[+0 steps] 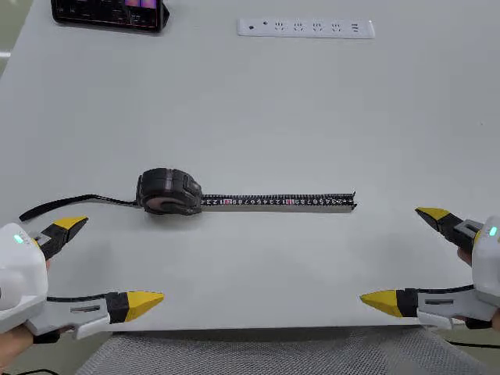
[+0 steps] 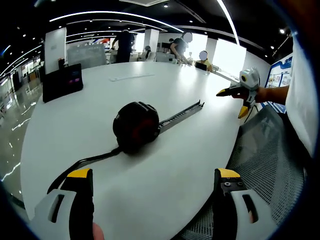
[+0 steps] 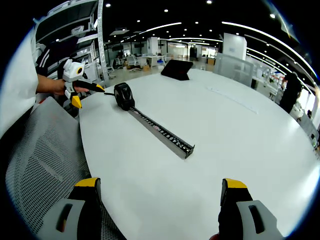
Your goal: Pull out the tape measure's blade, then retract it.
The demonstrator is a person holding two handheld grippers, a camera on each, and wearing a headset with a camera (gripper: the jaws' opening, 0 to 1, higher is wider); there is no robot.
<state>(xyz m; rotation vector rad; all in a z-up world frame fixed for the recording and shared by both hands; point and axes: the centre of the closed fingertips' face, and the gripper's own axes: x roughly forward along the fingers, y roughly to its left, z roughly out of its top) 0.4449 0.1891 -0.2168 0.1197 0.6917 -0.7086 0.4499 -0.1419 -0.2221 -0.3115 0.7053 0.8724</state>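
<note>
While the tape measure (image 1: 168, 191) lies left of centre in the head view on the white table (image 1: 258, 117), its blade (image 1: 277, 201) runs out of the case toward the right, flat on the surface, its end hook free. So the pulling-out looks done, and only the retraction is left, as far as I can judge. The left gripper (image 1: 117, 260) in the lower left corner and the right gripper (image 1: 394, 254) in the lower right both have their jaws spread wide, hold nothing, and sit well apart from the tape measure.
</note>
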